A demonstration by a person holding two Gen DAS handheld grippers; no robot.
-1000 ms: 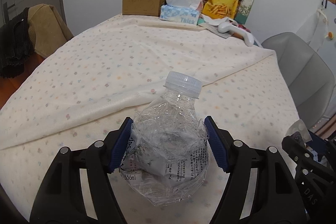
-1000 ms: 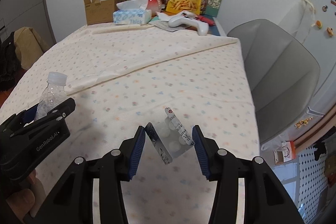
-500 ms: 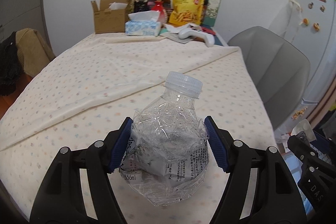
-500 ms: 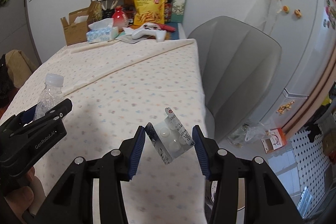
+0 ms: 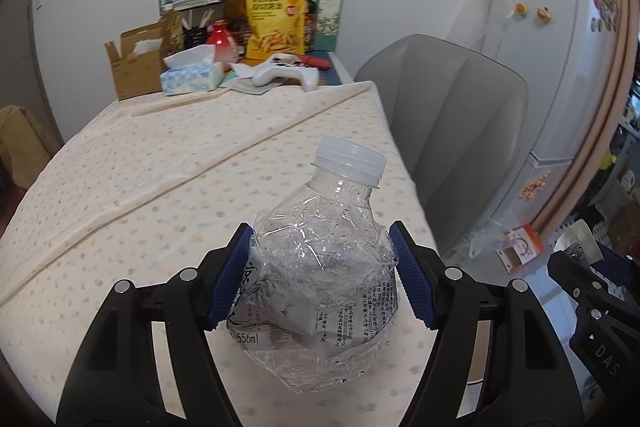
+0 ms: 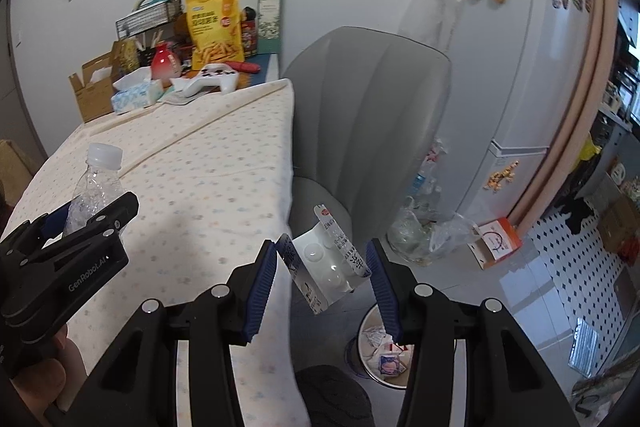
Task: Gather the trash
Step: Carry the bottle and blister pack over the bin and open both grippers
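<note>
My left gripper (image 5: pixel 322 273) is shut on a crushed clear plastic bottle (image 5: pixel 320 267) with a white cap, held above the table's right part. The bottle also shows in the right wrist view (image 6: pixel 94 187). My right gripper (image 6: pixel 323 277) is shut on a small clear plastic blister package (image 6: pixel 326 263) with printed card edges, held past the table's right edge, above the floor. A round trash bin (image 6: pixel 380 347) with wrappers inside stands on the floor below the right gripper.
The table (image 6: pixel 192 163) has a dotted cream cloth. At its far end are a cardboard box (image 5: pixel 134 65), tissue box (image 5: pixel 192 75), yellow snack bag (image 5: pixel 276 17) and white game controller (image 5: pixel 286 73). A grey chair (image 6: pixel 368 115) and white fridge (image 6: pixel 516 47) stand right of the table.
Both grippers have swung to the right with their loads. The right gripper has moved from over the table to beyond its edge, and the trash bin has come into view.
</note>
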